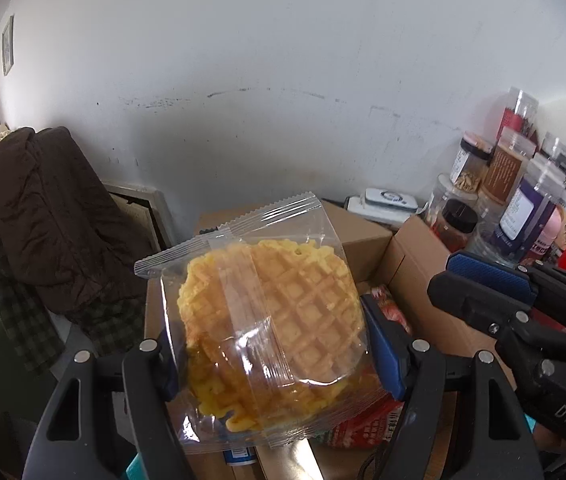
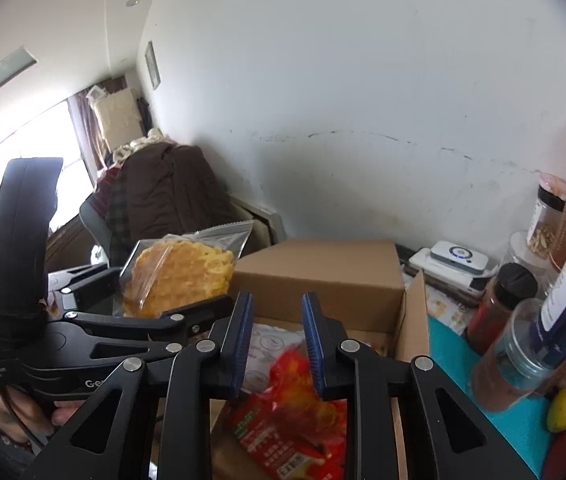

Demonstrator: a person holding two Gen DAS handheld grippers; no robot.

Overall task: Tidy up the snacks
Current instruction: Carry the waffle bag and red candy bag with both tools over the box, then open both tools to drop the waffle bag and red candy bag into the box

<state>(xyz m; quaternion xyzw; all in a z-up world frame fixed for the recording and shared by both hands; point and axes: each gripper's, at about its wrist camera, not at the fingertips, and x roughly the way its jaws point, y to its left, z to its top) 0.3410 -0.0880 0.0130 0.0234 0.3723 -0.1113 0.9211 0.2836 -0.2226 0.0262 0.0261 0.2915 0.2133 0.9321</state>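
My left gripper (image 1: 271, 344) is shut on a clear packet of yellow waffles (image 1: 271, 320) and holds it in the air above an open cardboard box (image 1: 411, 264). The packet also shows in the right wrist view (image 2: 179, 276), left of my right gripper (image 2: 277, 340). My right gripper is open and empty, its blue pads (image 2: 239, 340) a hand's width apart, above a red snack bag (image 2: 295, 412) that lies inside the box (image 2: 415, 320). In the left wrist view the right gripper (image 1: 483, 280) sits at the right, and the red bag (image 1: 367, 424) shows below the waffles.
A closed cardboard box (image 2: 323, 276) stands behind the open one. Several jars and bottles (image 2: 523, 320) crowd the right on a teal mat (image 2: 443, 340), with a yellow lemon (image 2: 565, 408). A chair draped in a brown coat (image 1: 51, 216) is at the left. A white wall is behind.
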